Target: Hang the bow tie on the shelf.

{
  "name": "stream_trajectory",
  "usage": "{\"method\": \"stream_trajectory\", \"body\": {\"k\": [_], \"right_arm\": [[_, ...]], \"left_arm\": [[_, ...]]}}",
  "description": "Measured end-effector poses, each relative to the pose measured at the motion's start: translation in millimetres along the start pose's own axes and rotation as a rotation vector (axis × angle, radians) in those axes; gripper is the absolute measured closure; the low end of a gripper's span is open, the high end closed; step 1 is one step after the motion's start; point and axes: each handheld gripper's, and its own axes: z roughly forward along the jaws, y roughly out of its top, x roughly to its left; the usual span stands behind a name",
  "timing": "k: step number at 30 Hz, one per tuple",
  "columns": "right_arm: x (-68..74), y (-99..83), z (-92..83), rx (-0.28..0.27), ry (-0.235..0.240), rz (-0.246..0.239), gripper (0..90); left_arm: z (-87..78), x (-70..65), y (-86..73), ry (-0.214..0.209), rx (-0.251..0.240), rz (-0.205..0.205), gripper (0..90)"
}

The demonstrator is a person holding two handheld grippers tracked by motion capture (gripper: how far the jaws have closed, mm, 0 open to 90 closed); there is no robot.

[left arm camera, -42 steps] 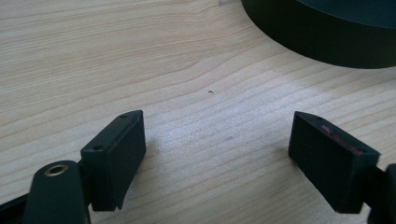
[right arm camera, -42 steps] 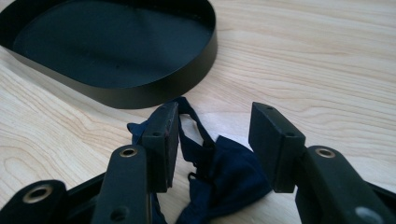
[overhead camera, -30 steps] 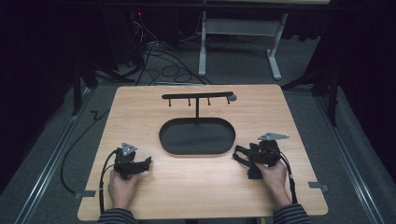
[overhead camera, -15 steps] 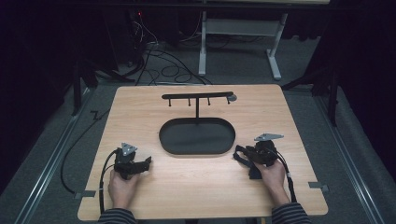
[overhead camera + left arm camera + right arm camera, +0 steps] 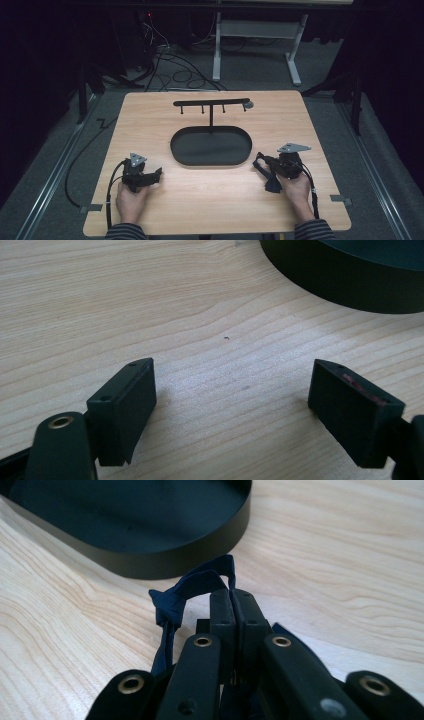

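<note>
High view: your right tongs (image 5: pixel 264 167) rest on the table (image 5: pixel 320 130), just right of the black tray (image 5: pixel 210 148). Left gripper view: your left tongs (image 5: pixel 245 405) stand wide open over bare wood, holding nothing. Right gripper view: your right tongs (image 5: pixel 233 611) have just closed, pinching a dark blue strap (image 5: pixel 187 587) near the tray's rim.

Navy strap (image 5: pixel 185 592) (black tray (image 5: pixel 211 146))

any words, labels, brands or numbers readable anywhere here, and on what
None: no text, label, brand or number can be read in any view.
The black oval tray, the hook stand, the wooden table, the dark blue strap pinched in the right gripper and the left gripper all look unmarked.
</note>
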Motion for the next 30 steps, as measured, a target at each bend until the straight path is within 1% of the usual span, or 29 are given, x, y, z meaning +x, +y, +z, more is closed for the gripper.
{"method": "stream_trajectory", "body": {"k": [1,2,3,4,5,9,11,15,19,21,23,26,30], "right_arm": [[-1.5,1.7,-5.7,-0.018,-0.006,0.002,90.0],[-1.5,1.7,-5.7,-0.018,-0.006,0.002,90.0],[-2.1,3.2,-10.6,-0.033,-0.008,0.002,90.0],[-1.7,3.7,-12.4,-0.036,-0.011,0.009,90.0],[-1.7,3.7,-12.4,-0.036,-0.011,0.009,90.0],[-0.5,8.0,-21.3,-0.062,-0.017,0.006,90.0],[0.0,9.0,-22.7,-0.062,-0.019,0.006,90.0],[2.2,14.5,-29.0,-0.093,-0.019,-0.009,90.0],[4.6,19.9,-33.0,-0.105,-0.016,-0.013,90.0],[6.1,24.0,-36.3,-0.122,-0.014,-0.022,90.0],[6.7,24.9,-37.3,-0.125,-0.015,-0.018,90.0],[8.4,29.7,-41.5,-0.144,-0.014,-0.03,90.0],[9.7,34.7,-45.3,-0.153,-0.014,-0.034,90.0]], "left_arm": [[0.0,0.1,-0.1,0.001,0.0,0.001,19.6],[0.0,0.1,-0.1,0.001,0.0,0.001,19.6],[-0.2,0.1,0.0,0.001,0.003,0.002,19.6],[-0.2,-0.1,0.0,0.002,0.003,0.002,19.6],[-0.2,-0.1,0.0,0.003,0.003,0.003,19.6],[-0.3,-0.2,-0.1,0.004,0.003,0.002,19.6],[-0.2,-0.3,-0.2,0.005,0.001,0.001,19.6],[-0.2,-0.3,-0.2,0.005,0.001,0.001,19.6],[-0.2,-0.3,-0.2,0.005,0.001,0.001,19.6],[-0.2,-0.3,-0.1,0.005,0.001,0.001,19.6],[-0.2,-0.3,-0.1,0.005,0.001,0.001,19.6],[-0.2,-0.3,-0.1,0.005,0.001,0.001,19.6],[-0.2,-0.2,-0.2,0.005,0.001,0.001,19.6]]}}
